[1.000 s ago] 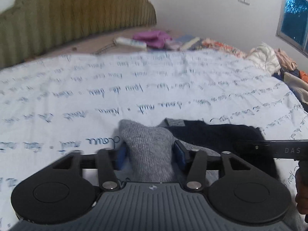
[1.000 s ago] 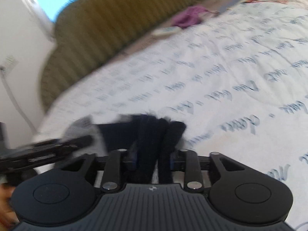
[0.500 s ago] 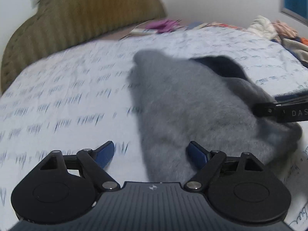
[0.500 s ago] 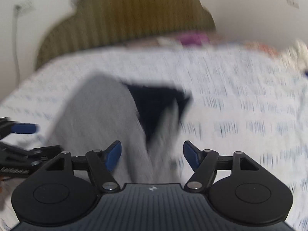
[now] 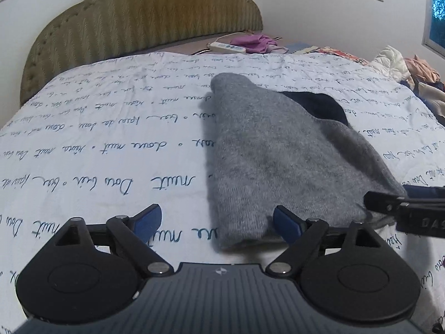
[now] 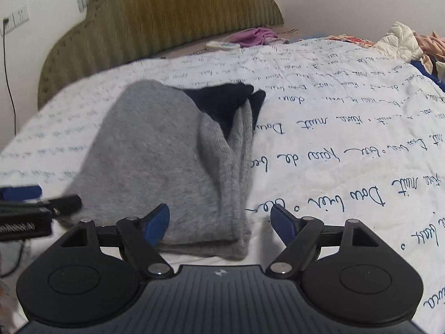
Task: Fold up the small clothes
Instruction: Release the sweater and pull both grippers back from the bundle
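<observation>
Jaws of both grippers opening, nothing pinched; one fold of the grey garment looks done.

Left gripper (image 5: pixel 217 221): jaws wide and widening, the garment's near left corner lies between the blue pads without being pressed. Right gripper (image 6: pixel 219 218): same, jaws spreading, the near right corner of the cloth between them, released. Grey knit garment (image 5: pixel 267 150) lies doubled on the bed (image 5: pixel 97 128), a little right of the middle, near the foot edge, dark lining (image 6: pixel 222 100) showing at its far end. Judgement: first fold laid down, edges roughly matched; right side bunches into loose ridges. Left to do: smooth it, perhaps fold once more. More clothes (image 5: pixel 411 69) heaped at the bed's far right corner, apparently unfolded.
</observation>
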Tool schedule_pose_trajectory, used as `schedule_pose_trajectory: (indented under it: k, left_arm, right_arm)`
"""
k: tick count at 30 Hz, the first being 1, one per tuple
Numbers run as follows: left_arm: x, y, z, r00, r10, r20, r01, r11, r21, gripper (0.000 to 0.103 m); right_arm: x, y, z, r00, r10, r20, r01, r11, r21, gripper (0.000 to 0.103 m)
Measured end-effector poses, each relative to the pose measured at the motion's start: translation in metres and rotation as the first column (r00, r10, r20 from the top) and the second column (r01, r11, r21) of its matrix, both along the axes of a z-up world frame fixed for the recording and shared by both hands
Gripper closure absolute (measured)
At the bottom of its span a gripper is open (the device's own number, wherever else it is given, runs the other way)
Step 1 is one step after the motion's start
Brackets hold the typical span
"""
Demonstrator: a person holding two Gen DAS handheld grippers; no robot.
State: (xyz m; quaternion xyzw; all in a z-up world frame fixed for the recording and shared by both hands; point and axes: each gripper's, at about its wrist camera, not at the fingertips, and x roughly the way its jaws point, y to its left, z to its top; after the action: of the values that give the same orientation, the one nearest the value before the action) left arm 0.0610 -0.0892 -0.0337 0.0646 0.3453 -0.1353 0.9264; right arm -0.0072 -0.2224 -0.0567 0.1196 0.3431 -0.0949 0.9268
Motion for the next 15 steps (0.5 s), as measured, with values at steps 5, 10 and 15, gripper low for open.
schedule_pose_trajectory:
  k: [5,10,15]
  left_arm:
    - [-0.007,0.005,0.0,1.0,0.028,-0.007,-0.028,1.0,-0.012,0.012]
    - [-0.017,0.008,-0.001,0.999,0.043,-0.009,-0.043,0.999,-0.002,0.011]
    - [-0.031,0.013,-0.007,0.998,0.057,-0.01,-0.056,0.998,0.015,0.011]
  right_arm:
    - [-0.008,0.002,0.004,1.0,-0.01,0.002,0.01,1.0,0.014,0.023]
    - [-0.016,0.014,0.005,1.0,0.013,-0.003,-0.013,1.0,0.008,0.022]
    - [-0.024,0.027,0.001,0.999,0.035,-0.013,-0.035,0.999,0.003,0.022]
